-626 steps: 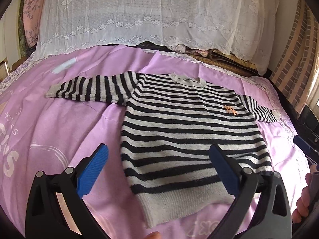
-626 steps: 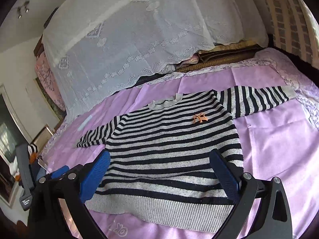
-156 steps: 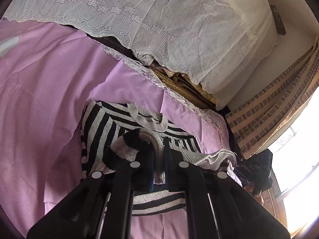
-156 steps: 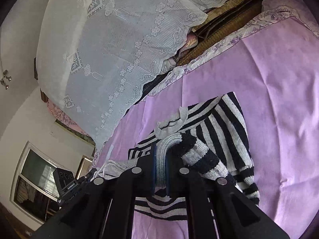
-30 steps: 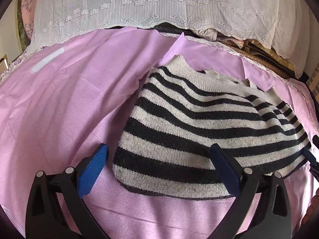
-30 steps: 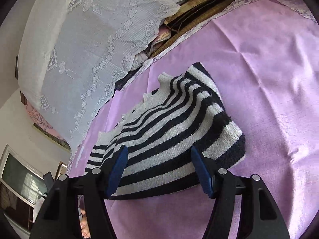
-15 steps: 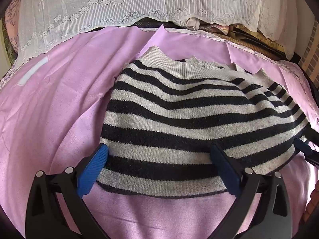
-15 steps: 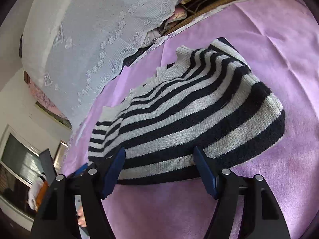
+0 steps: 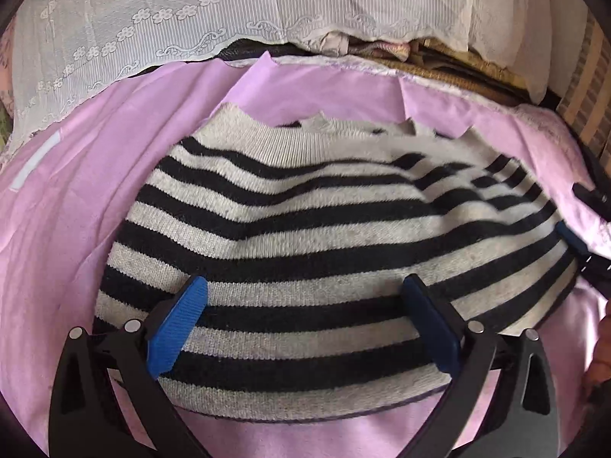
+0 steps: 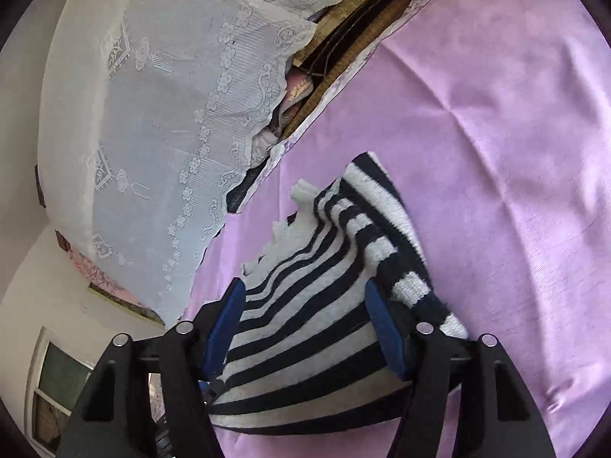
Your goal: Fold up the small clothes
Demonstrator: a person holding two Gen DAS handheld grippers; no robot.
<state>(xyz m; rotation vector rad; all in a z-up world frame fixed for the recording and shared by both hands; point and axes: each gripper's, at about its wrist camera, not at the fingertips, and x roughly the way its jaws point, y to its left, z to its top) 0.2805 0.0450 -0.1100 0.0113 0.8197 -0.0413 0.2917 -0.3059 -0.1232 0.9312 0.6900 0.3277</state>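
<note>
A folded black-and-grey striped sweater (image 9: 324, 229) lies on the pink bed sheet (image 9: 76, 229). My left gripper (image 9: 303, 282) hangs low over its near edge, open wide, its blue pads (image 9: 177, 328) spread apart above the knit without pinching it. In the right wrist view the same sweater (image 10: 305, 324) has its end between the fingers of my right gripper (image 10: 303, 290). Those jaws are closing on that end, and the pads do not visibly squeeze it. A blue fingertip of the right gripper (image 9: 571, 236) shows at the sweater's right edge in the left wrist view.
A lace-covered pile of bedding (image 9: 229, 19) and a woven mat (image 9: 458, 68) line the far edge of the bed. A white strip (image 9: 36, 160) lies on the sheet at left. A person's hand (image 9: 601, 343) is at the right edge. Bare pink sheet (image 10: 496, 133) stretches right of the sweater.
Both grippers have moved in close and lower over the folded sweater, which now fills each view. The right jaws have narrowed around its end.
</note>
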